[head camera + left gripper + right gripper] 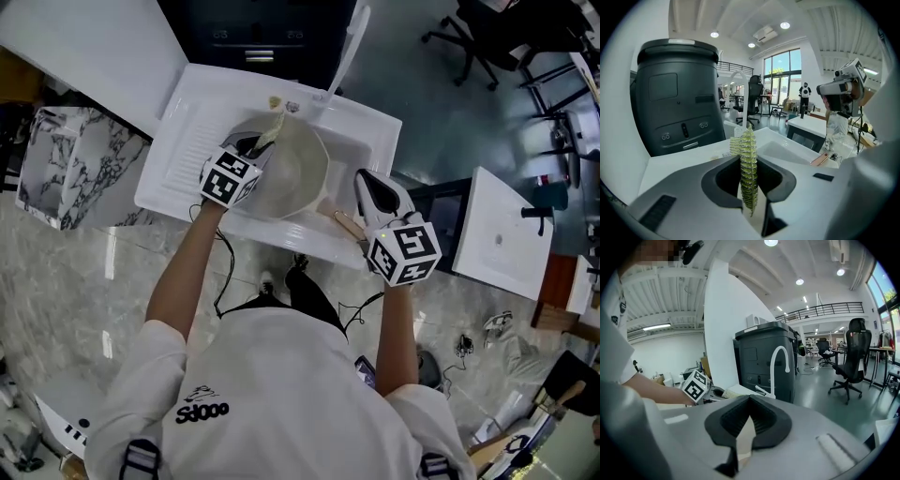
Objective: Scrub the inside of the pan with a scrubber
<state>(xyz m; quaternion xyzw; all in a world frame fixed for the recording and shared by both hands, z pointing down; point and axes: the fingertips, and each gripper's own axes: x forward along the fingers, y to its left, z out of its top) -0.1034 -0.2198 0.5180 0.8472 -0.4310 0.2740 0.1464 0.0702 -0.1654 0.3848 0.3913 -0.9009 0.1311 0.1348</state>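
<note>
A pale round pan lies in the basin of a white sink. Its wooden handle points toward the person. My left gripper hangs over the pan's left rim, shut on a yellow-green ribbed scrubber. In the left gripper view the scrubber stands on edge, clamped between the jaws. My right gripper is at the pan's right, shut on the handle, whose pale wood shows between the jaws in the right gripper view.
A white faucet rises at the sink's far edge, and also shows in the right gripper view. A dark cabinet stands behind the sink. The ribbed drainboard lies to the left, a marble-patterned block beyond it.
</note>
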